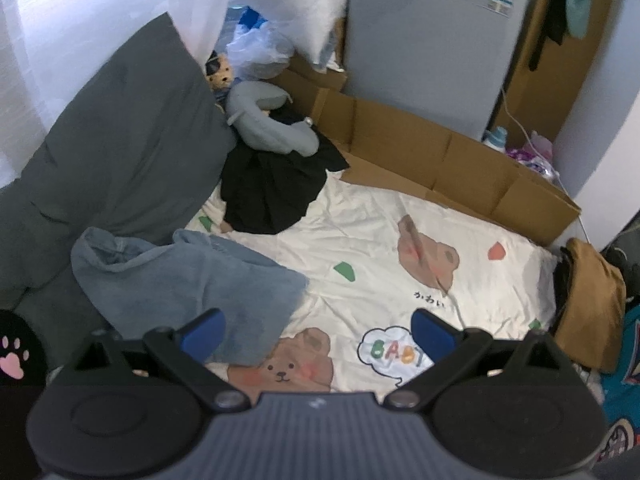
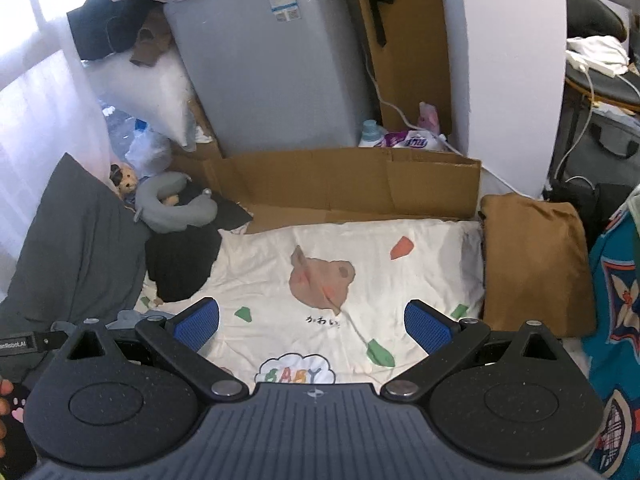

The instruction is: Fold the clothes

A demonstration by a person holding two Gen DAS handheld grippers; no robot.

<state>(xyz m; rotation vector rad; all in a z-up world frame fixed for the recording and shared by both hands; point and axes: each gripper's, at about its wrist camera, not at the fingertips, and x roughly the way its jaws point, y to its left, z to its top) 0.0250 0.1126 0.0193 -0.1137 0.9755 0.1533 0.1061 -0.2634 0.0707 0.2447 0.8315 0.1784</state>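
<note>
Hovering low in both views, the left gripper and the right gripper hang with jaws spread wide and nothing between the blue pads. Just beyond the left one, at the lower left of its frame, a blue garment lies rumpled and bunched on the cream bear-print sheet, one edge reaching under the left pad's line of sight. That one is clearly not folded. The middle of the sheet lies bare in front of both tools.

Further up, at centre left, a black garment sits in a loose heap, also unfolded, with a grey neck pillow resting on its far edge. Over at the right edge of the right wrist view, a brown garment lies as a flat, squared-off block beside the sheet, and that reads as folded. So, by my judgement: one piece neat, two still crumpled, folding left to do. Behind everything, flattened cardboard and a grey appliance.
</note>
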